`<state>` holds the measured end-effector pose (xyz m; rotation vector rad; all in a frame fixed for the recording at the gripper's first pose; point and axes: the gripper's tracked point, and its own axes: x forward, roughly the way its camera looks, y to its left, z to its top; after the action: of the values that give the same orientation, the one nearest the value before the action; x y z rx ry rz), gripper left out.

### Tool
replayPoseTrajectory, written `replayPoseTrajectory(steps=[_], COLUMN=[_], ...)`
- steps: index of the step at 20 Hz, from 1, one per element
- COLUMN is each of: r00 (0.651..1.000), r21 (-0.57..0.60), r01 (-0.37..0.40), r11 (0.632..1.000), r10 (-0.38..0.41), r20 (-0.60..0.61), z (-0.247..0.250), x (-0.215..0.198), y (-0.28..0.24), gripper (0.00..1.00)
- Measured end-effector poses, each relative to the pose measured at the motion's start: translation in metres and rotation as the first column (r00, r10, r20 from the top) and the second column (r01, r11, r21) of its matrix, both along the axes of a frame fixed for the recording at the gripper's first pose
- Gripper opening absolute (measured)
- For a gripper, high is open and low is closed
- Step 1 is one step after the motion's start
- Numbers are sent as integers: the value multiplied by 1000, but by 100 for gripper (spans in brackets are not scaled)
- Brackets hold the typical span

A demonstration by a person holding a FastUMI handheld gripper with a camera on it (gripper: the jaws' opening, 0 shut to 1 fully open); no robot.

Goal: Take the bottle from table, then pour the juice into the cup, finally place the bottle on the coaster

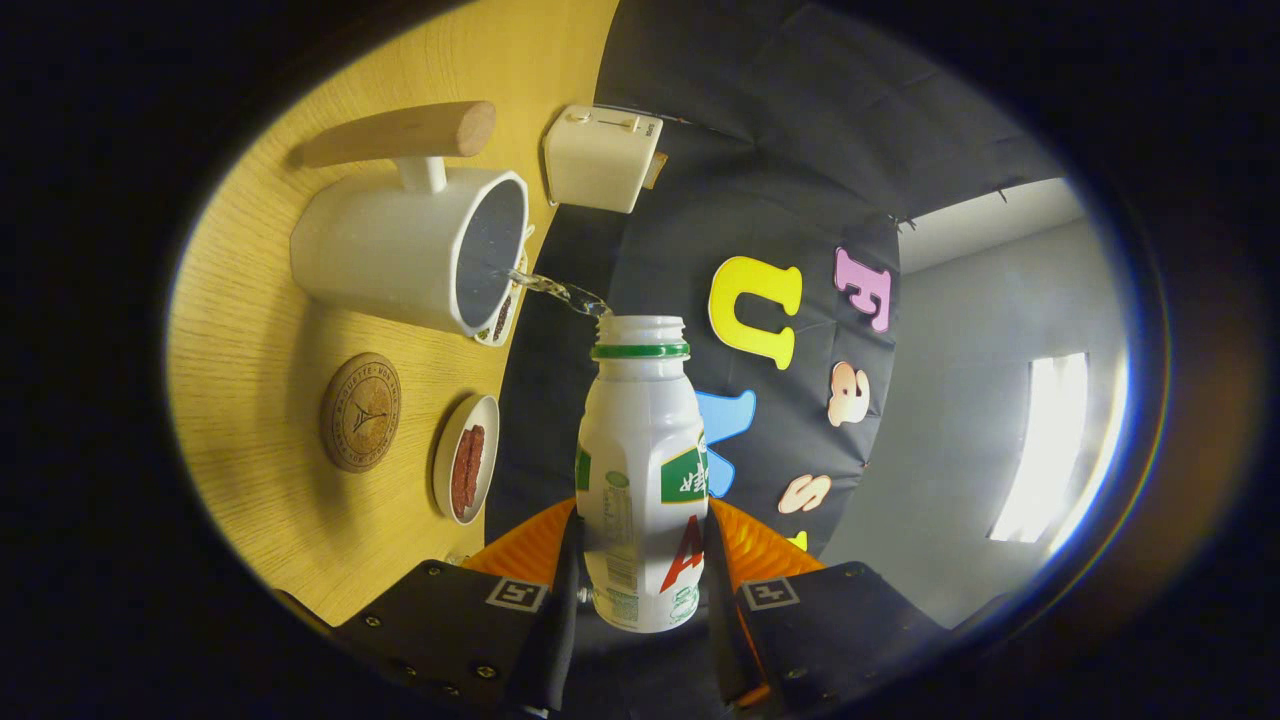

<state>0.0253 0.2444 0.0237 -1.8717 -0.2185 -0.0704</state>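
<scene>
Fingers [640, 580] clamping bottle [642, 450], juice [555, 290] entering cup [410, 250], toaster [600, 158] nr.

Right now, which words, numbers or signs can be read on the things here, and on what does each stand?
No text can be quoted.
White plastic bottle with green neck ring, pressed between both fingers of the gripper: label print too blurred to read.
Round cork coaster: stamped lettering around its rim, too small to read.

Bright light pours in from the window [1040, 450], blown out to white glare; the worktop [260, 330] glows warm and evenly lit; soft shadow under the cup [410, 250]; fisheye bends everything near the rim; centre sharp.
</scene>
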Motion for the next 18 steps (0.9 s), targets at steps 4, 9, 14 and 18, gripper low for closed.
replayPoseTrajectory(steps=[4, 9, 14, 18], r00=[1000, 1000, 999, 999], r21=[-26, -46, -79, -103], r01=[-1, -3, -10, -15], r11=[1000, 999, 997, 995], r10=[1, 4, 13, 19], r20=[10, 20, 32, 39], z=[4, 7, 12, 15], x=[0, -1, -2, -3], y=[1, 2, 5, 7], gripper=[56, 56, 56, 56])
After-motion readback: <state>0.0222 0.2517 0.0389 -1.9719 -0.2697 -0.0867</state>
